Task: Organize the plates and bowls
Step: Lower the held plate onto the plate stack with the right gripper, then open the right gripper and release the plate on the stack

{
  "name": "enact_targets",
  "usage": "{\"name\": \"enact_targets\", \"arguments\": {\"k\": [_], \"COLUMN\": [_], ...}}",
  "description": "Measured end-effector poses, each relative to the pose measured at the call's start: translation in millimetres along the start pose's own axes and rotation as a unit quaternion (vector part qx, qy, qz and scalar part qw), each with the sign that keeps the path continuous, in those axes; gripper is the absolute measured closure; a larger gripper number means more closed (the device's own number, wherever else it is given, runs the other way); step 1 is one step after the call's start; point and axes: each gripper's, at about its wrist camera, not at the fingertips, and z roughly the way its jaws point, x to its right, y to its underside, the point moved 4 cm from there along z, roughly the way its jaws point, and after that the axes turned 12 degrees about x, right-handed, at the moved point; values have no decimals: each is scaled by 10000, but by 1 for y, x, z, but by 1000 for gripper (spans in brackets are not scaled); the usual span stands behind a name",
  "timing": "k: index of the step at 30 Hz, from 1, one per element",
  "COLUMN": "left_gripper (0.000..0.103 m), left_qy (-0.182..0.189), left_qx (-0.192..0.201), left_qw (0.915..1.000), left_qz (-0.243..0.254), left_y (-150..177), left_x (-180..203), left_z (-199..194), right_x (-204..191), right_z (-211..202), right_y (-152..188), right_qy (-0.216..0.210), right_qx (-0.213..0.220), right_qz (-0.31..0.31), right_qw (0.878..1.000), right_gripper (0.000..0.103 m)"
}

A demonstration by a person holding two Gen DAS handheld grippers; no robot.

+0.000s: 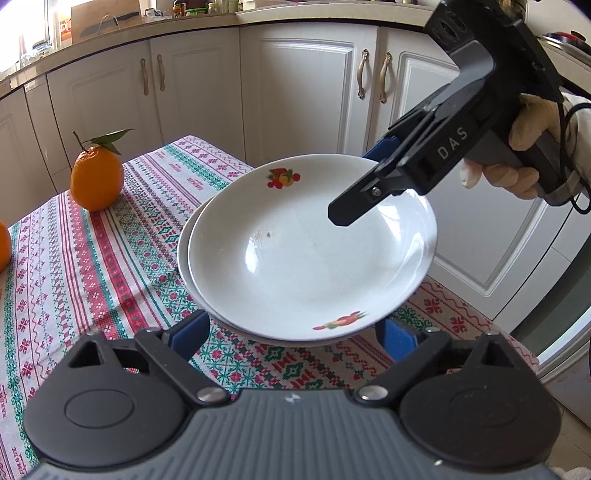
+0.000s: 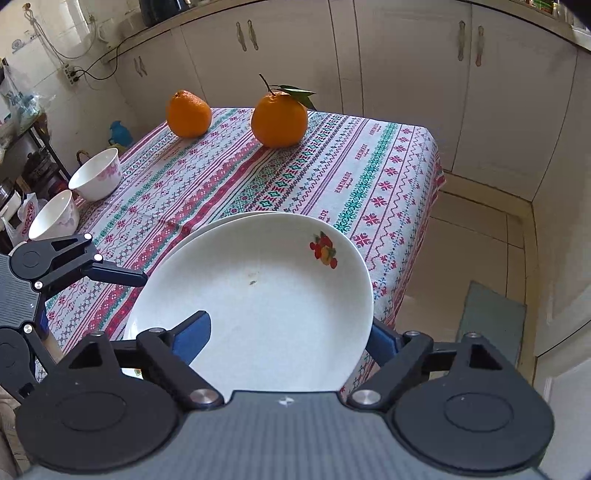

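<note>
White plates point(image 2: 258, 295): two; bowls point(image 2: 96, 179): two; oranges point(image 2: 279, 118): two.

Home kitchen; white cabinets point(image 1: 306, 92), countertop point(image 1: 147, 29), tablecloth-covered table point(image 2: 332, 177).

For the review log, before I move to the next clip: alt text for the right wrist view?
The right gripper straddles the near rim of a white fruit-print plate sitting on a second plate on a patterned tablecloth. Beyond are two oranges, left two white bowls and the left gripper.

Right gripper point(image 1: 364, 184) holds the upper plate point(image 1: 314, 251) over another plate point(image 1: 183, 251).
</note>
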Motion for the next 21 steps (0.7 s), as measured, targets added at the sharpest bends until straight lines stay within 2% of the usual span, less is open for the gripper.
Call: {"name": "enact_targets", "arguments": {"k": [6,9,12,21], "left_gripper": [7,7,7,6], "left_qy": [-54,-83,-93,-198], "left_qx": [-1,18,57,311], "left_qw": [10000,10000,9999,9993], "left_qz": [32,19,24,47], "left_y": [0,-1,-1,0], "left_x": [1,1,1,0], "left_z": [-1,-3,-6,-31], "right_x": [-3,-7,-16,-53], "right_z": [6,1,-4,-17], "right_y": [2,1,-3,-2], "right_qy": [311,168,217,385], "right_qx": [-141,-27,114,439], "right_qz": [-159,-150,-271,-560], "right_qw": [9993,9997,9993,9967], "right_gripper": [9,5,0,0]}}
